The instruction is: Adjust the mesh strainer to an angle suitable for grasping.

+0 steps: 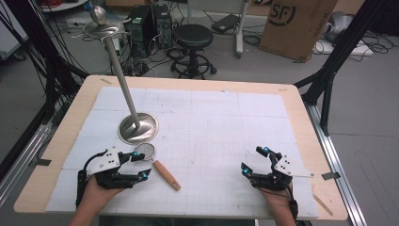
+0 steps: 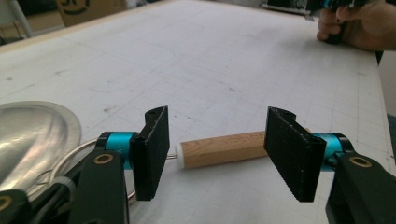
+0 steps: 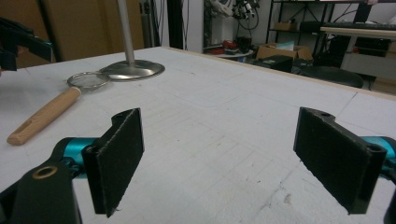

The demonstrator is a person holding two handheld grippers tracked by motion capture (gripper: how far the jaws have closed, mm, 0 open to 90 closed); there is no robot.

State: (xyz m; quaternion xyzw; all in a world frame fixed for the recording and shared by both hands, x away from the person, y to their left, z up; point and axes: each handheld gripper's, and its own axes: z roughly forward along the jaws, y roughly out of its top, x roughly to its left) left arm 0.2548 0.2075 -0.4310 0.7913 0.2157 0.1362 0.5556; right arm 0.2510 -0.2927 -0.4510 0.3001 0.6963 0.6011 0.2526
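My left gripper (image 1: 136, 165) has its fingers spread either side of the small strainer (image 1: 157, 165) and its wooden handle (image 2: 223, 148), not touching yet; it lies on the table (image 1: 211, 132) beside the metal stand (image 1: 137, 127); right gripper (image 1: 256, 162) idles wide apart; next, I guess, a squeeze on that handle.

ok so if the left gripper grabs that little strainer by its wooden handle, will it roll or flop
The strainer probably stays rigid: wooden handle, wire ring. The handle looks flat-sided, so rolling seems unlikely. It is likely light, though the mesh end may dip slightly. The left gripper is open around the handle.
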